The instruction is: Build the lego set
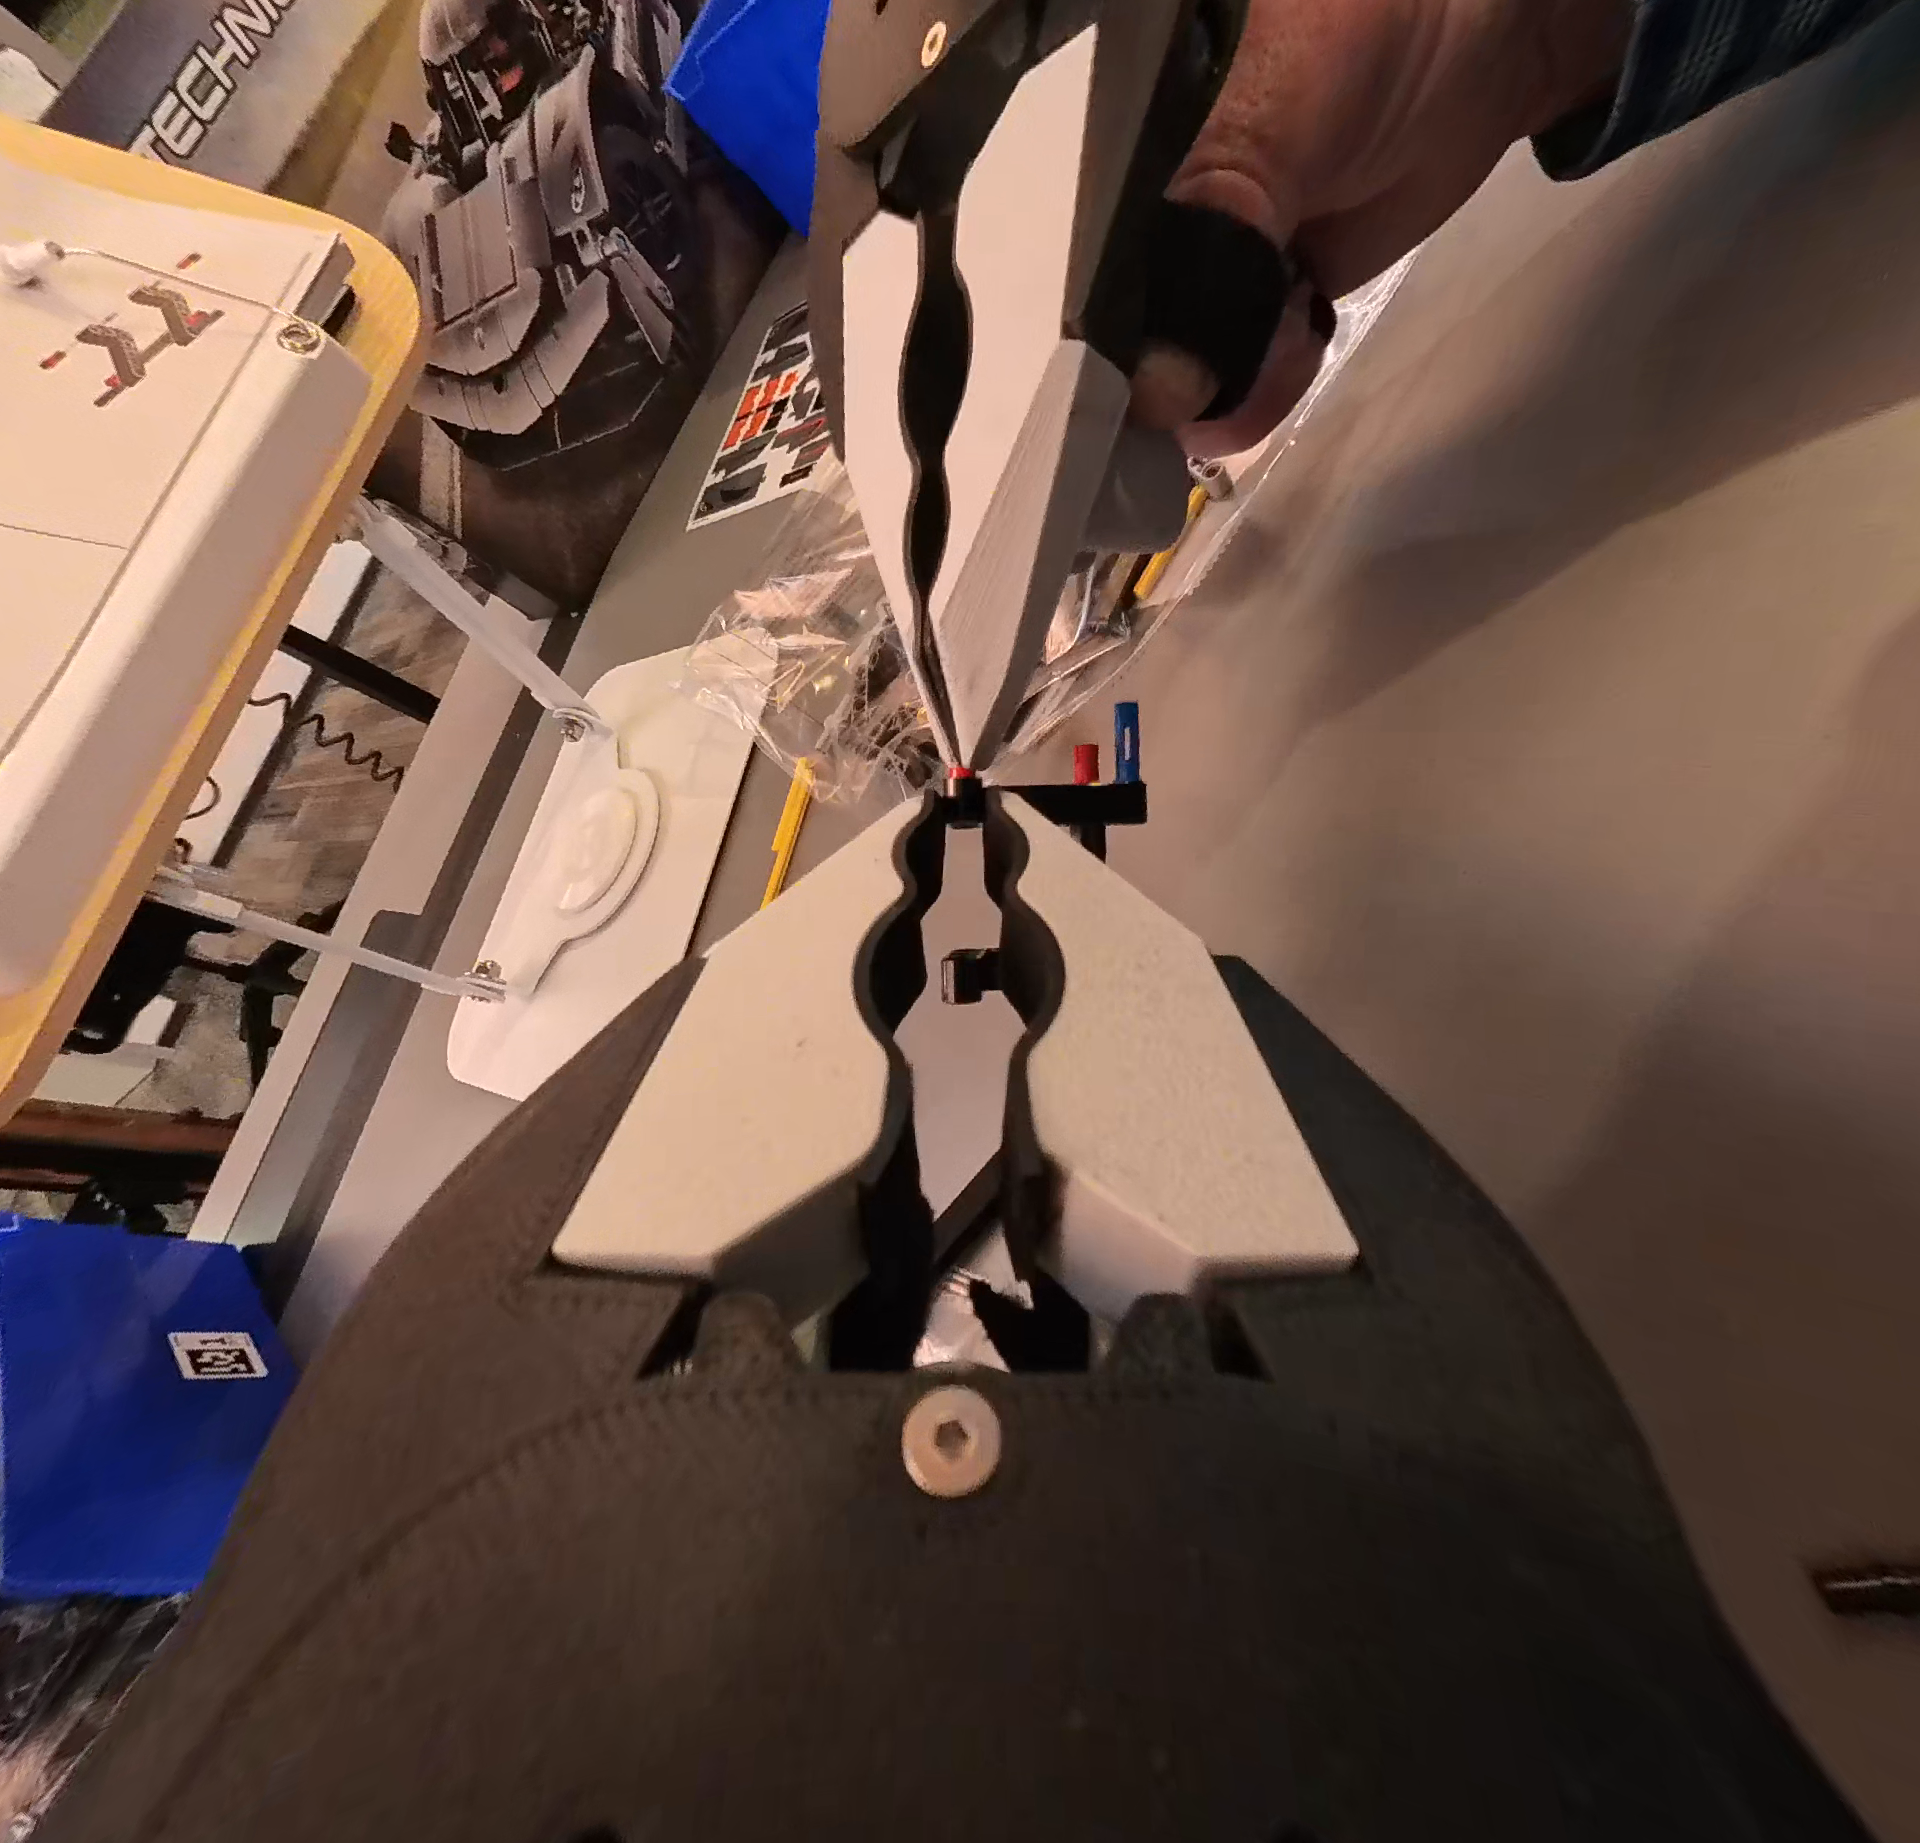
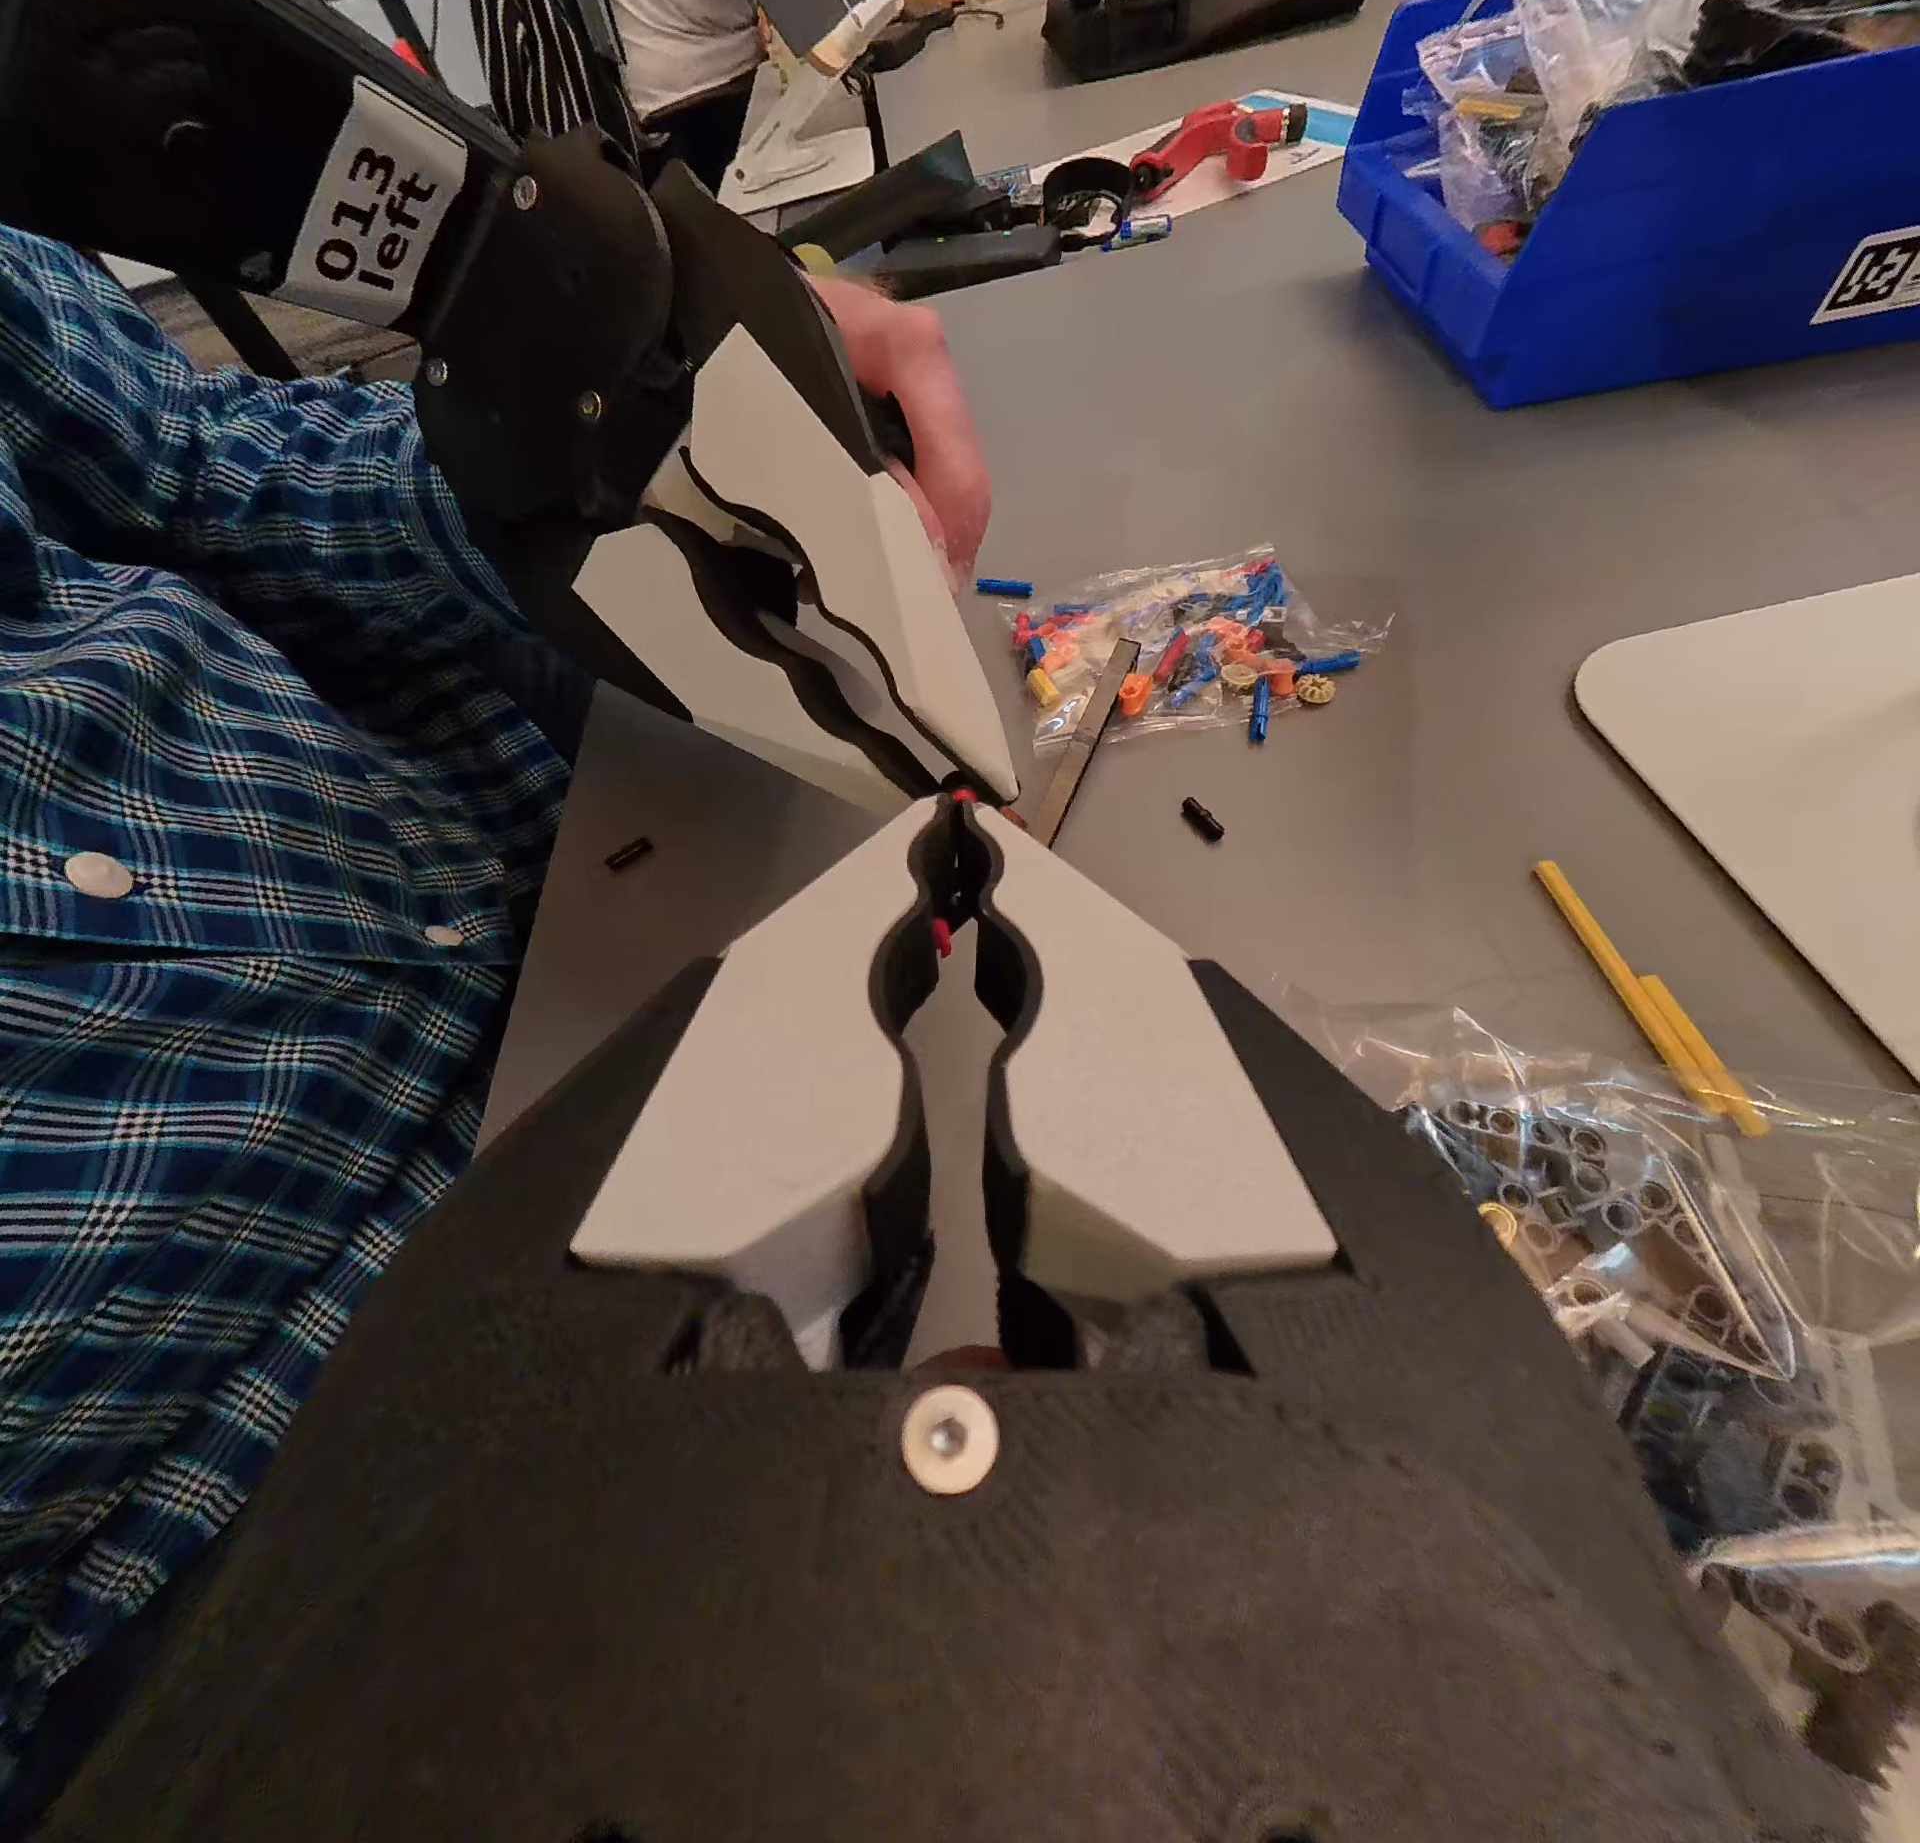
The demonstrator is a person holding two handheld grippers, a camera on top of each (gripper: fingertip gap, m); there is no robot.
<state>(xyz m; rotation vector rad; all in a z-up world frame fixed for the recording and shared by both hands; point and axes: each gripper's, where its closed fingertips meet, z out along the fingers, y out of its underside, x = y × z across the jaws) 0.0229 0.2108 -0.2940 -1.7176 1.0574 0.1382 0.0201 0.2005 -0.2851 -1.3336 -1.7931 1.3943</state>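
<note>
Two tongs meet tip to tip above the grey counter [image 2: 1299, 391]. The left tongs [image 1: 964, 806] are nearly closed, gripping a small black beam [image 1: 1060, 801] studded with red and blue pins. The right tongs [image 2: 956, 801] are pinched shut on a tiny red pin [image 1: 963, 775] at the beam's end. These parts look light, stiff and slick; grip flat sides.

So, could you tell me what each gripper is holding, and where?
Left gripper pinches the black beam assembly at its end; right gripper nips the red pin there.
</note>
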